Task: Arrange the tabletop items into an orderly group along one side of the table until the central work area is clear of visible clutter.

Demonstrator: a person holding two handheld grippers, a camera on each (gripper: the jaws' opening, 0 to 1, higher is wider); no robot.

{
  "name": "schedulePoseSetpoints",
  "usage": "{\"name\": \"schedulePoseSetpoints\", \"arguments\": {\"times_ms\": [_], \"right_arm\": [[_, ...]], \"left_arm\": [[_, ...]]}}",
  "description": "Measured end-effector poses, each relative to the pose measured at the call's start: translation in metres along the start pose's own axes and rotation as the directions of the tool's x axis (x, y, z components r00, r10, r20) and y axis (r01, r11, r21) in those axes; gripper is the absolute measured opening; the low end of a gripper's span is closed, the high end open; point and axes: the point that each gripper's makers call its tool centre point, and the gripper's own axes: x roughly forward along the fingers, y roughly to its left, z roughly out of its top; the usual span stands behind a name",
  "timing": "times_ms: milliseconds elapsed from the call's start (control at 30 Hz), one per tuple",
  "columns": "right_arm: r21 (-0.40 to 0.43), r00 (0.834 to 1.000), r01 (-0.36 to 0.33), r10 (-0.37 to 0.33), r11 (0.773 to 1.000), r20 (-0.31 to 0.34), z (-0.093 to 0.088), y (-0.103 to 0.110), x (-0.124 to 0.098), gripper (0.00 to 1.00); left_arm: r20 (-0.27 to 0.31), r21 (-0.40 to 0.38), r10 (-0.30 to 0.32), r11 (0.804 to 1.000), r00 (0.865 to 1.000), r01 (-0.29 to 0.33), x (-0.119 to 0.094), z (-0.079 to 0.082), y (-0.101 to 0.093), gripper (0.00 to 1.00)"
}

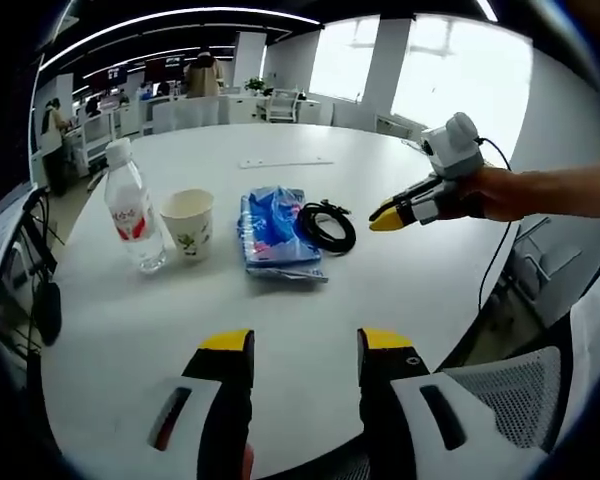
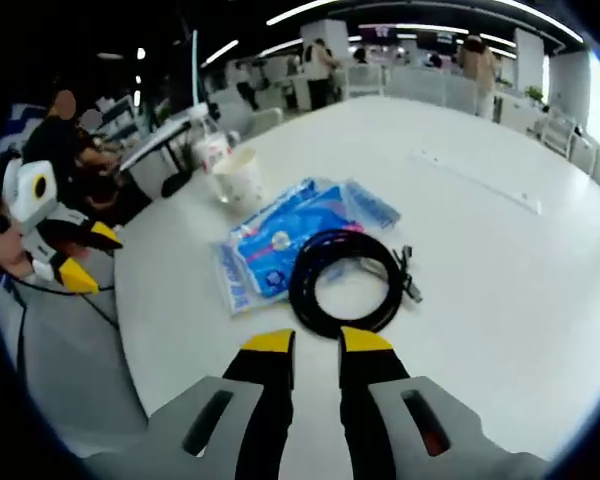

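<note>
An open office with ceiling strip lights and bright windows surrounds a round white bench (image 1: 310, 330). People sit and stand at desks in the far background.

On the bench, in the left gripper view, four things lie in a loose row from left to right: one water bottle (image 1: 133, 209), one paper cup (image 1: 188, 223), one blue packet (image 1: 276, 234) and one coiled black cable (image 1: 325, 226). The cable touches the right edge of the packet. Farther off lies one thin white strip (image 1: 285, 162).

The left tool (image 1: 303, 342) hovers over the near edge of the bench with its jaws apart and nothing between them. The right tool (image 2: 315, 342) points at the cable (image 2: 345, 281) just in front of it, jaws a narrow gap apart and empty.

Handling, as I judge it: the cable is light and floppy, so pinching across the bundled loop should keep it together. The packet (image 2: 280, 243) looks soft and slick; an edge or corner is the place to grip. The cup (image 2: 236, 176) is light and easily crushed, so it wants a gentle hold at the rim. The bottle looks full, heavier and smooth, best taken around the body below the cap.
</note>
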Motion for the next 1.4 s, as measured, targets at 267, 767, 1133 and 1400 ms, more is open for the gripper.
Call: {"name": "schedulePoseSetpoints", "arguments": {"times_ms": [267, 767, 1133, 1400], "right_arm": [[0.029, 1.0, -0.015, 0.015, 0.999, -0.006, -0.012, 0.003, 0.008, 0.15], [0.014, 0.998, -0.067, 0.067, 0.998, 0.0, 0.015, 0.015, 0.034, 0.18], [0.006, 0.996, -0.083, 0.083, 0.997, -0.016, 0.031, 0.018, 0.054, 0.18], [0.011, 0.996, -0.084, 0.084, 0.996, -0.021, 0.038, 0.019, 0.062, 0.18]], "left_arm": [[-0.006, 0.009, -0.002, 1.0, 1.0, 0.002, 0.0, 0.0, -0.001, 0.41], [0.005, 0.019, 0.04, 0.999, 0.999, -0.041, -0.014, 0.006, 0.016, 0.43], [0.017, 0.008, 0.056, 0.998, 0.998, -0.056, -0.021, 0.004, 0.022, 0.44], [0.023, -0.002, 0.059, 0.998, 0.998, -0.059, -0.023, 0.003, 0.024, 0.44]]}}
